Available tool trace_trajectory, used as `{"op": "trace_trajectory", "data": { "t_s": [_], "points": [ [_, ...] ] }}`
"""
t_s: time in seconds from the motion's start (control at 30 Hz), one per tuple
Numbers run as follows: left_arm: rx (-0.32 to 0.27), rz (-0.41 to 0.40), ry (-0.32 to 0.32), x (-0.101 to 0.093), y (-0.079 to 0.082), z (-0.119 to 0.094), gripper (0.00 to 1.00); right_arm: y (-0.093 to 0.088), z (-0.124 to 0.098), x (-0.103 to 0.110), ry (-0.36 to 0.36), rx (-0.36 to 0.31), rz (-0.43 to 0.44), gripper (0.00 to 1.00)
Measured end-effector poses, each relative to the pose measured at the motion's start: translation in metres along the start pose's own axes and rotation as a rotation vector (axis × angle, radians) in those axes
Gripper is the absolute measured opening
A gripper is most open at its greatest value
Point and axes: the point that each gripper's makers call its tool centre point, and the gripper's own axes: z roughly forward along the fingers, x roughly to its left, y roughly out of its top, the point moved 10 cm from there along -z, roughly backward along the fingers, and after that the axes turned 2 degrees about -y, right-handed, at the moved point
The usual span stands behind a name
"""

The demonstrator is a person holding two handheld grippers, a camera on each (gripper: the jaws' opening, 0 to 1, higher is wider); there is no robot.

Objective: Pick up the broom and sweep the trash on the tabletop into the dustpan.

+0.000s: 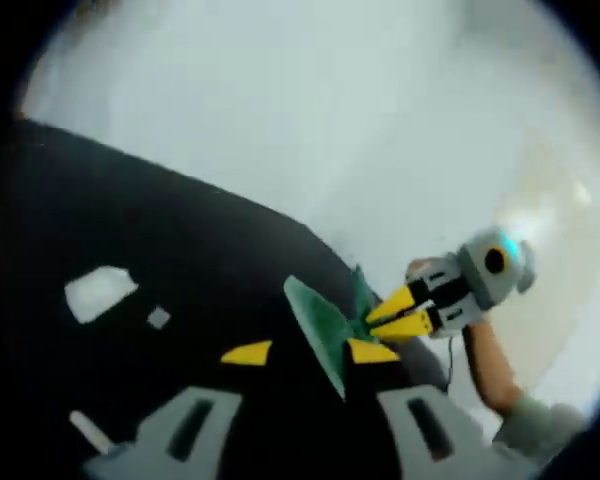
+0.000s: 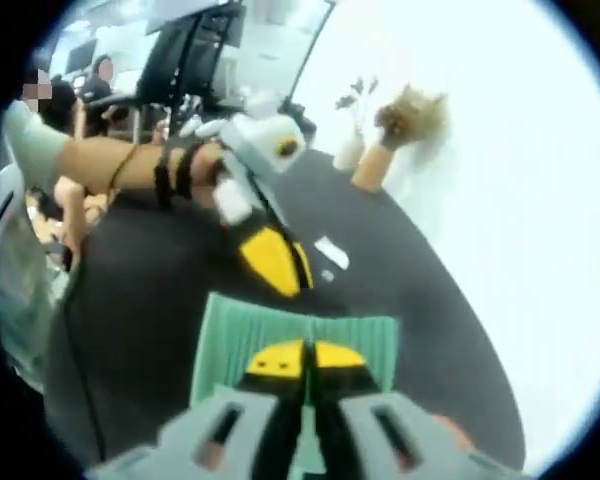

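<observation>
With right tongs [image 2: 302, 358] pressed together on the near rim of the dustpan [image 2: 298, 335], pinching it; with left tongs [image 1: 310, 351] spread wide and holding nothing, one yellow tip on each side of the thin green edge. Cannot tell whether those tips touch it.

Looks like light, thin, ribbed green plastic, probably stiff across the ribs but a little springy at the lip. Likely to swing around a single pinch point when pushed, so better to grip at the middle of the back rim or at the handle, as it is now, and not at a corner. Smooth plastic, so probably a bit slippery between hard tips. Not fragile.

Held above the dark surface [image 1: 130, 220], near its edge. Seen edge-on and tilted in the left gripper view. In the right gripper view, spread broad across, long axis from side to side, flat lip pointing forward, away from the right tongs and toward the white scraps [image 2: 331, 251].

Further out: more of the same scraps, one large [image 1: 100, 292] and one small [image 1: 158, 318], well apart from the lip. At the far end of the surface, a pot [image 2: 372, 166] with a dry plant.
</observation>
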Motion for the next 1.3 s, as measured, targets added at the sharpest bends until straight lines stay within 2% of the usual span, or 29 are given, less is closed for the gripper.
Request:
{"op": "trace_trajectory", "data": {
  "t_s": [0.03, 0.07, 0.17, 0.33, 0.37, 0.4, 0.43, 0.47, 0.53, 0.83, 1.03, 1.13, 1.3],
  "points": [
    [-0.001, -0.006, -0.005, 0.003, 0.000, 0.004, 0.27, 0.000, 0.000, 0.000, 0.001, -0.003, 0.000, 0.01],
    [0.022, -0.052, -0.006, 0.004, -0.002, 0.007, 0.27, -0.001, -0.001, -0.001, 0.000, -0.006, 0.001, 0.01],
    [0.065, -0.043, 0.036, 0.007, -0.005, 0.016, 0.25, -0.001, -0.001, -0.003, -0.001, -0.020, 0.000, 0.01],
    [0.081, -0.092, -0.009, 0.003, -0.006, 0.030, 0.25, -0.003, -0.002, -0.002, -0.001, -0.040, 0.008, 0.01],
    [0.082, -0.095, -0.012, 0.002, -0.006, 0.031, 0.23, -0.004, -0.002, -0.002, 0.000, -0.043, 0.008, 0.01],
    [0.086, -0.105, -0.010, 0.002, -0.006, 0.034, 0.16, -0.005, -0.003, -0.002, 0.001, -0.046, 0.009, 0.01],
    [0.092, -0.105, 0.019, 0.002, -0.008, 0.037, 0.08, -0.005, -0.003, -0.002, 0.003, -0.048, 0.011, 0.01],
    [0.092, -0.095, 0.021, 0.001, -0.009, 0.039, 0.08, -0.005, -0.003, 0.000, 0.001, -0.049, 0.008, 0.01],
    [0.080, -0.123, 0.010, 0.001, -0.011, 0.042, 0.07, -0.007, -0.003, -0.002, -0.001, -0.039, 0.005, 0.01],
    [0.023, -0.141, 0.003, -0.004, -0.007, 0.040, 0.03, -0.005, -0.014, -0.004, -0.015, -0.060, 0.036, 0.01],
    [-0.012, -0.136, 0.018, -0.004, -0.007, 0.035, 0.03, 0.008, -0.038, -0.013, -0.040, -0.101, 0.073, 0.00],
    [-0.021, -0.140, 0.015, -0.003, -0.006, 0.034, 0.03, 0.012, -0.051, -0.019, -0.068, -0.115, 0.082, 0.00],
    [-0.033, -0.142, 0.016, -0.002, -0.009, 0.033, 0.03, 0.014, -0.073, -0.024, -0.130, -0.177, 0.140, 0.00]
  ]
}}
